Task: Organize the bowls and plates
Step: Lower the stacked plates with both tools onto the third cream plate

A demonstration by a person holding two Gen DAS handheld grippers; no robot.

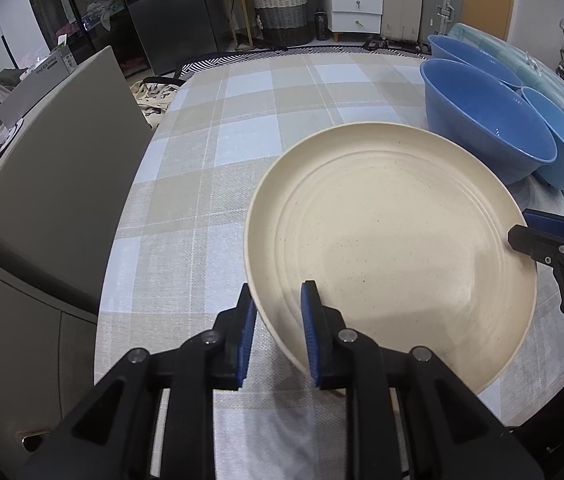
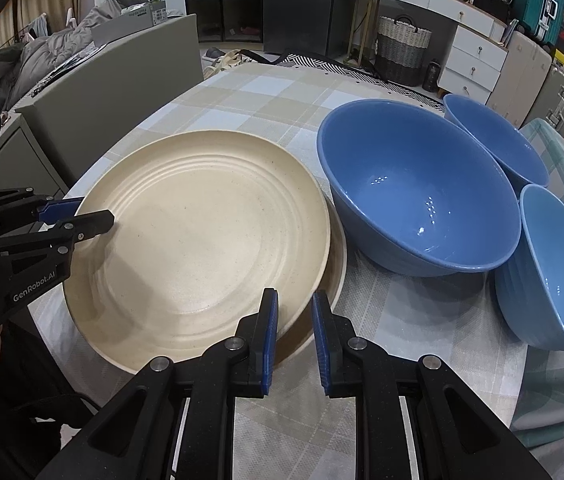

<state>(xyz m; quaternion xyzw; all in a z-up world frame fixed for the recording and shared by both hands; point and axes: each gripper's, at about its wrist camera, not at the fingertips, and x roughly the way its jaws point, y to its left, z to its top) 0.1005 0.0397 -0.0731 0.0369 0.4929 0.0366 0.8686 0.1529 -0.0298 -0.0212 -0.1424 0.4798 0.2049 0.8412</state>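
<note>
On the checked tabletop (image 2: 265, 92), a cream plate (image 2: 201, 240) sits on top of a second plate (image 2: 336, 276) whose rim peeks out at the right, slightly off-centre. Both grippers hold the upper plate by its rim: the left gripper (image 1: 277, 332) has its jaws clenched on the near left edge, and the right gripper (image 2: 294, 336) has its jaws narrowed at the near right edge, apparently grasping the upper rim, though the exact contact is hard to read. Three blue bowls crowd just beside the stack: a large blue bowl (image 2: 418, 200) nearly touching the plates, a far bowl (image 2: 498, 140) and a pale blue bowl (image 2: 558, 268).

The risk lies in an uneven release. If one side lets go first, the plate may tip or skid further off the lower one. A sideways nudge could knock the large bowl, and pads pinching only a thin rim could slip.
</note>
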